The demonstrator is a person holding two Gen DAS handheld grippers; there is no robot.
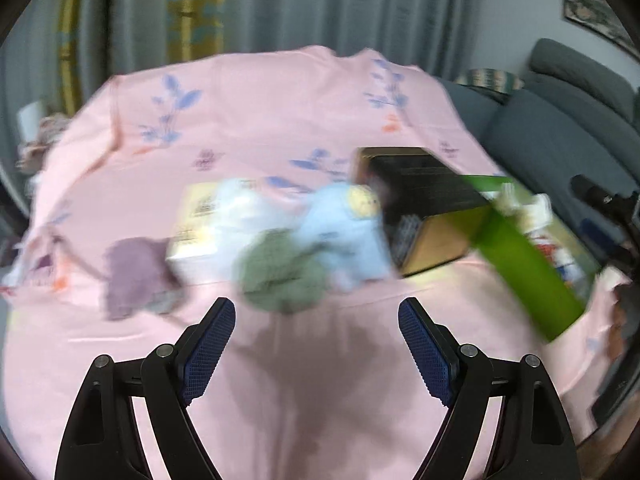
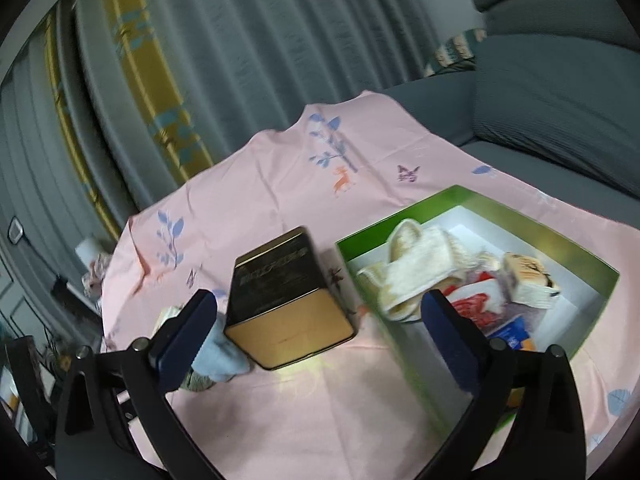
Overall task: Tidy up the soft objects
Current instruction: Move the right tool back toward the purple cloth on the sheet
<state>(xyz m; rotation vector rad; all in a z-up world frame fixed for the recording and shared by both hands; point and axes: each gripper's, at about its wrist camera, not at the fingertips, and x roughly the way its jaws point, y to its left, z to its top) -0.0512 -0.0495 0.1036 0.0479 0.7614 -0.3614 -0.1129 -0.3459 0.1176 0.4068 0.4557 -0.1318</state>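
On the pink cloth (image 1: 280,120) a light blue plush toy (image 1: 344,232) lies beside a crumpled green cloth (image 1: 280,272), a mauve cloth (image 1: 136,272) and a white soft thing (image 1: 236,208). My left gripper (image 1: 316,312) hangs open just short of the green cloth, nothing between its pads. The green box (image 2: 540,236) holds a cream knitted item (image 2: 420,264) and other soft pieces. My right gripper (image 2: 320,308) stands wide open in front of the box and the black-and-gold tin (image 2: 280,288), holding nothing. The blue plush (image 2: 220,354) peeks out behind its left finger.
A black-and-gold tin (image 1: 420,200) lies on its side between the plush pile and the green box (image 1: 528,264). A pale carton (image 1: 196,220) sits behind the white thing. A grey sofa (image 2: 560,100) stands at the right, curtains (image 2: 240,40) behind the table.
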